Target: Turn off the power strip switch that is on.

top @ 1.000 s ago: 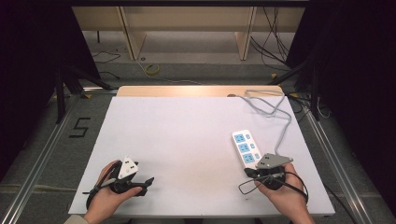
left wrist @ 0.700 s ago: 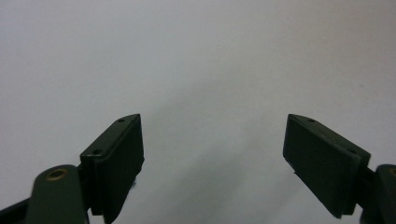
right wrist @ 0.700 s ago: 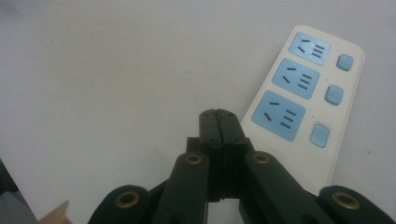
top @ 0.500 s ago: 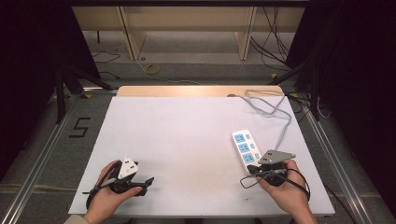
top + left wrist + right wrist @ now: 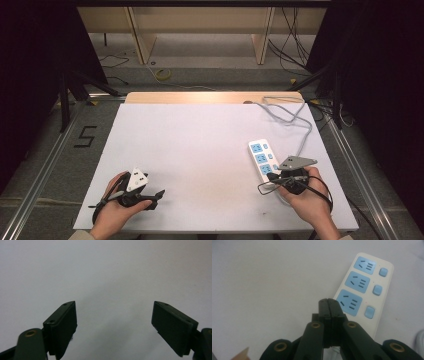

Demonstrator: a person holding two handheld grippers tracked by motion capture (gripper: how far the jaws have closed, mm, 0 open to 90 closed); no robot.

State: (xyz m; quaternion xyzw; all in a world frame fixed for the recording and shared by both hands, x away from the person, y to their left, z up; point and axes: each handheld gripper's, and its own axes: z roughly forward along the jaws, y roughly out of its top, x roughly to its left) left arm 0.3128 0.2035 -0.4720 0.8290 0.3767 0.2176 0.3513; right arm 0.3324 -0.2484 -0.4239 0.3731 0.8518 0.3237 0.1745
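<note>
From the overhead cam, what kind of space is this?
Likely a lab recording rig, not a home: a white-topped table on metal rails, dark curtains at both sides, loose cables on the floor.

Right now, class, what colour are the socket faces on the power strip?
Light blue, set in the white power strip; clearest in the right gripper view.

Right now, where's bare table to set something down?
Bare: the white table from the left gripper across to the power strip, and up to the wooden far edge. Crowded: right side, with the strip, its grey cable and the shut right gripper.
</note>
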